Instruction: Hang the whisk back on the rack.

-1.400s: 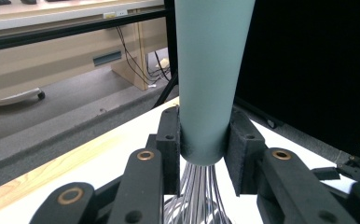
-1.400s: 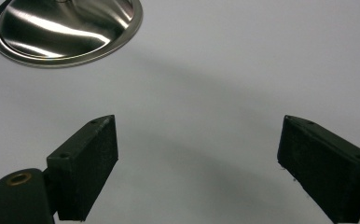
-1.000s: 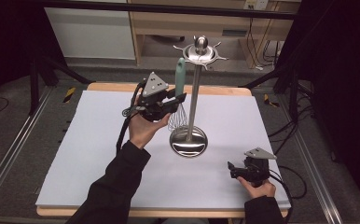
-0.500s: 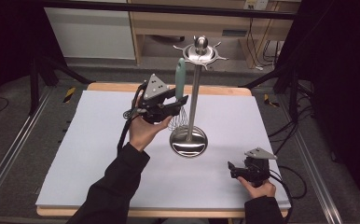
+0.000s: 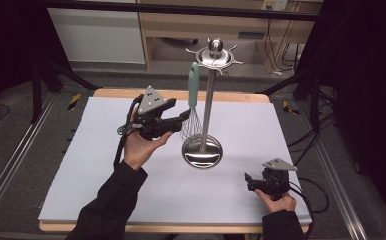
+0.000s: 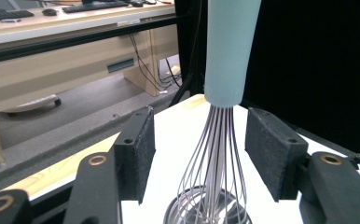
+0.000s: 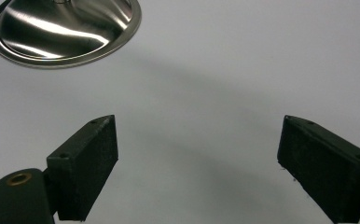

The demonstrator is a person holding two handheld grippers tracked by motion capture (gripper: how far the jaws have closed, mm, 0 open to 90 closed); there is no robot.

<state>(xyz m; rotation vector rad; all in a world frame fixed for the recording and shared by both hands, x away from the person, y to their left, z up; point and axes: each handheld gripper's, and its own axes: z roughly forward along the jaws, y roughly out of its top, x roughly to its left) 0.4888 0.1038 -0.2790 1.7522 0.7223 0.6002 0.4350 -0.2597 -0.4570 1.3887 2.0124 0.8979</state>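
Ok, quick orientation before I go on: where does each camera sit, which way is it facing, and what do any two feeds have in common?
High view: above the person's side of the table, facing forward and down on the white table, utensil stand, both forearms, left gripper and right gripper.
Left gripper view: rides the left gripper, looking between its open jaws at the whisk hanging upright.
Right gripper view: rides the right gripper, facing down on the table past open jaws, toward the stand's base.
Shared: all three show the stand's base.
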